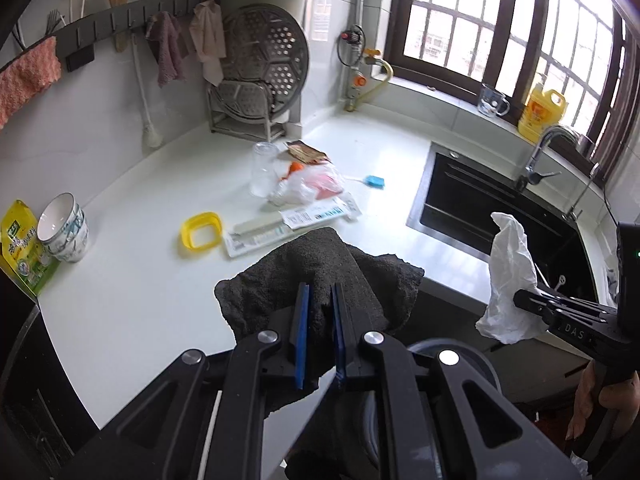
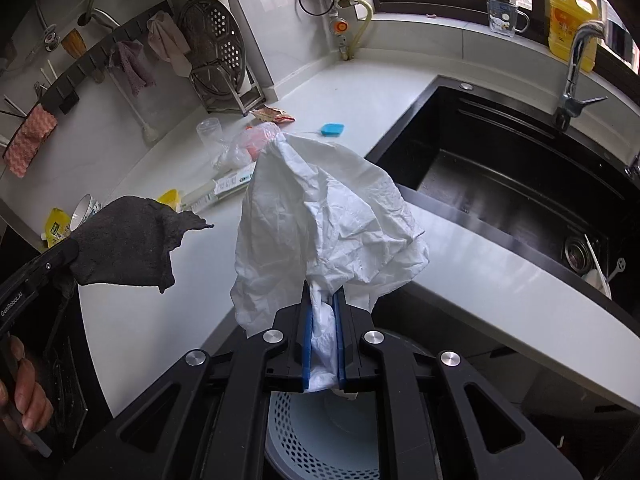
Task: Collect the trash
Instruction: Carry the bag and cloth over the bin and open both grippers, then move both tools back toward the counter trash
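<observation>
Both tongs clamped — left tongs (image 1: 320, 332) on dark rag (image 1: 320, 276), right tongs (image 2: 323, 336) on white bag (image 2: 328, 216) — bin (image 2: 320, 436) directly beneath right tongs, nearer than left.

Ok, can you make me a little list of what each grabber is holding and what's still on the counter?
left gripper: shut on dark cloth
right gripper: shut on white plastic bag
under right gripper: perforated bin
on counter: yellow ring, clear cup, long box, bowls
sink: right of the counter
</observation>
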